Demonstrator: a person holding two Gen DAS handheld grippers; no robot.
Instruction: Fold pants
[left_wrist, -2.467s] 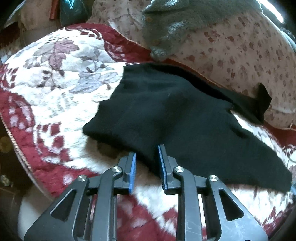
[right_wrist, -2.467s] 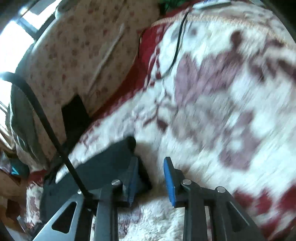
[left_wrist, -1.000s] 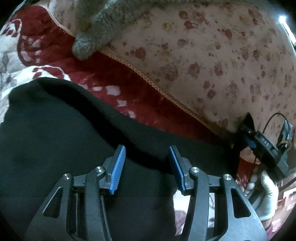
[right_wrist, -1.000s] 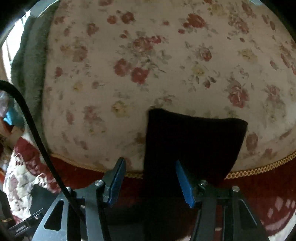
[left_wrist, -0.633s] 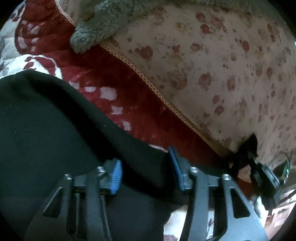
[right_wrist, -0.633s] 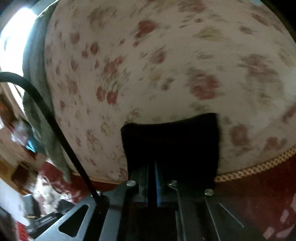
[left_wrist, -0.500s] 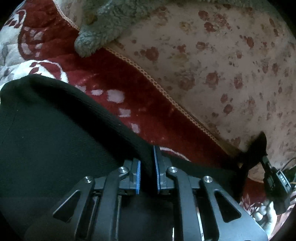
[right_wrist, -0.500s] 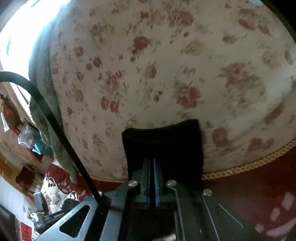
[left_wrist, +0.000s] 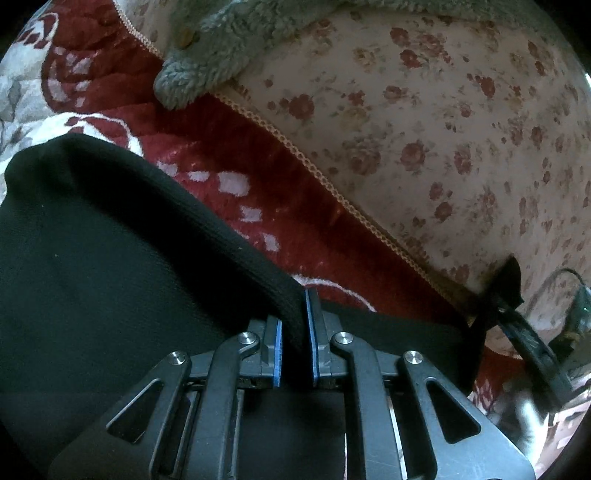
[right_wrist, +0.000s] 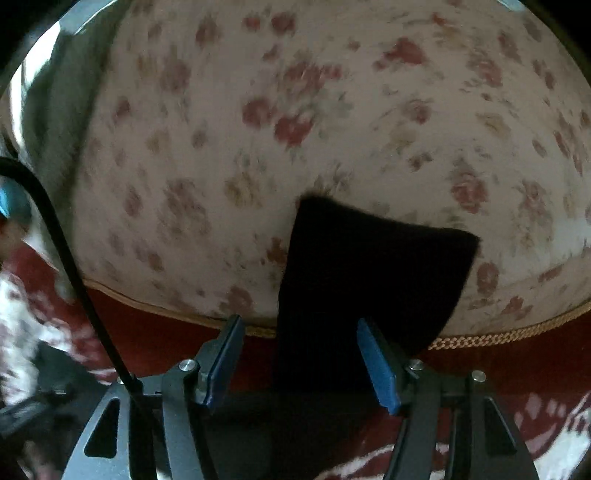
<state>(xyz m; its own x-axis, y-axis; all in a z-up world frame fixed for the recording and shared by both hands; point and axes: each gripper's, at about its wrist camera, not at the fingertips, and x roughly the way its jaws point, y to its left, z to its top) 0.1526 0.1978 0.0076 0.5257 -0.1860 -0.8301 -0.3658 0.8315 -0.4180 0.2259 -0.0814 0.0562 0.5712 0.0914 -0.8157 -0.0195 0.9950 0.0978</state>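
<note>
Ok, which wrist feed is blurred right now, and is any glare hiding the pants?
Right wrist view: motion-smeared, though the open right gripper and the pants stay readable. Left wrist view: sharp, left gripper shut on pants; bright light only at the frame edge.

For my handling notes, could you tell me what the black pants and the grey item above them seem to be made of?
The black pants look like a matte knit, likely cotton or wool blend: fine ribbing shows along the folded edge. The grey item looks like fluffy fleece or sherpa: its nubbly pile shows, and a tan button suggests a garment.
</note>
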